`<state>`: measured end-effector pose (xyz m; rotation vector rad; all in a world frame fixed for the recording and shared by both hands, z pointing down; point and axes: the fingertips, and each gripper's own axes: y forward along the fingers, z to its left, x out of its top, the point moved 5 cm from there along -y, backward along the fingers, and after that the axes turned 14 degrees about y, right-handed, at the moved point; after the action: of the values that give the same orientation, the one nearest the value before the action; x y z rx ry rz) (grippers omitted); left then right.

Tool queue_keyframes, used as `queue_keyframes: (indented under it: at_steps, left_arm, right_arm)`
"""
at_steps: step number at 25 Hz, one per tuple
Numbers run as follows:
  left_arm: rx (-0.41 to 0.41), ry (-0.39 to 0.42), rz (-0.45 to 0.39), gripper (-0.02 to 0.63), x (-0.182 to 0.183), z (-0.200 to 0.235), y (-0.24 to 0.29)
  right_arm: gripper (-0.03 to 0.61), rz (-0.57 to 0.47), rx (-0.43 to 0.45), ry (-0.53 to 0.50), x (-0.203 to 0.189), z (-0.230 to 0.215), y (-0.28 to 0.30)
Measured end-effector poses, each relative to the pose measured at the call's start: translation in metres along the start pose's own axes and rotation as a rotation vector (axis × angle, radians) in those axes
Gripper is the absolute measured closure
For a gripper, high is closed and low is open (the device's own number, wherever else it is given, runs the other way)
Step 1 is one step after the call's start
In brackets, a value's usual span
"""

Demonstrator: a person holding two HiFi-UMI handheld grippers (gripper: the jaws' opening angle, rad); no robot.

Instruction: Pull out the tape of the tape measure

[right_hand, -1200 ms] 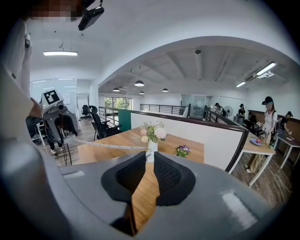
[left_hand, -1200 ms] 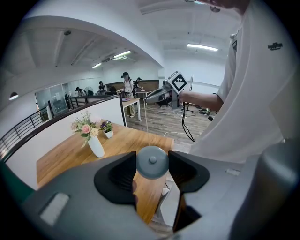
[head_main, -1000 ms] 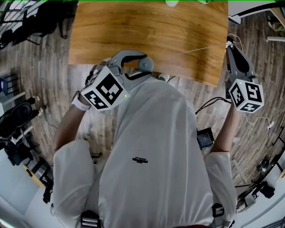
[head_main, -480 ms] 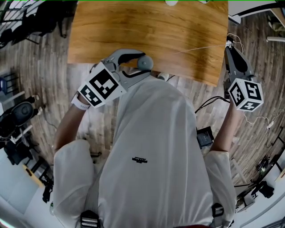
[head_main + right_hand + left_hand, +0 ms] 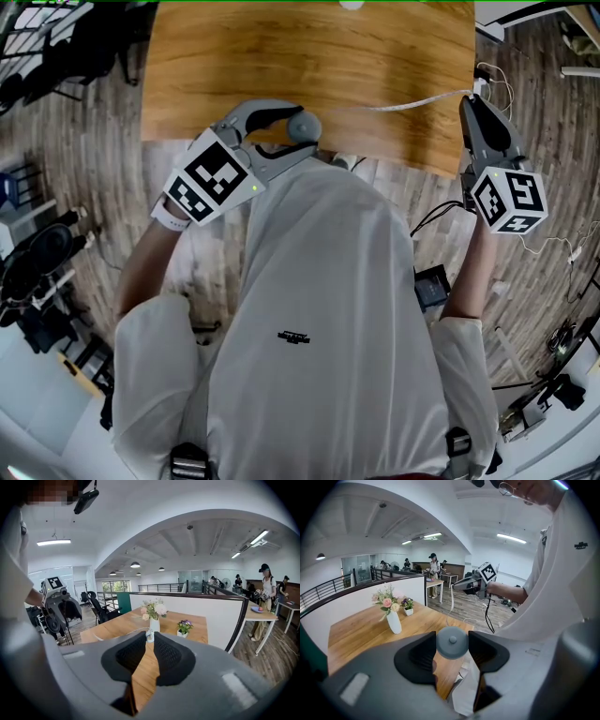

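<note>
- The tape [image 5: 412, 103] is already out in a long pale run, from the case [image 5: 452, 642] on the left to the right, over the near edge of the table [image 5: 281, 56].
- It sags a little, so I judge more pull is possible; how much is left inside I cannot tell.
- The round grey case sits between the jaws of the left gripper [image 5: 298, 133], which stand wide and clamp it on both sides.
- The right gripper [image 5: 148, 637] has its jaws nearly together, pinching the tape's end at their tips.

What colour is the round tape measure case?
Bluish grey tape measure case, clearest in the left gripper view.
</note>
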<state>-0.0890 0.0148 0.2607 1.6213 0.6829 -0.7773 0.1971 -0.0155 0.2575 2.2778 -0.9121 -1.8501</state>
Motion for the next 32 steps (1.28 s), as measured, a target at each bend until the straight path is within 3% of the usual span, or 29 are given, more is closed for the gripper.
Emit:
queue_keyframes:
  at_steps: [10,19,32]
  left_arm:
    - [0.087,-0.059,-0.038,0.376,0.012,0.022,0.025]
    - [0.183,-0.188,-0.054,0.376,0.007,0.039,0.040]
    - [0.293,-0.243,-0.058,0.376,0.000,0.067,0.060]
  right_arm:
    - [0.520,-0.011,0.016,0.008,0.000,0.010,0.004]
    - [0.518,-0.009,0.016,0.016,-0.001,0.017,0.011]
    - [0.518,-0.030,-0.002,0.040,-0.007,0.017,0.040]
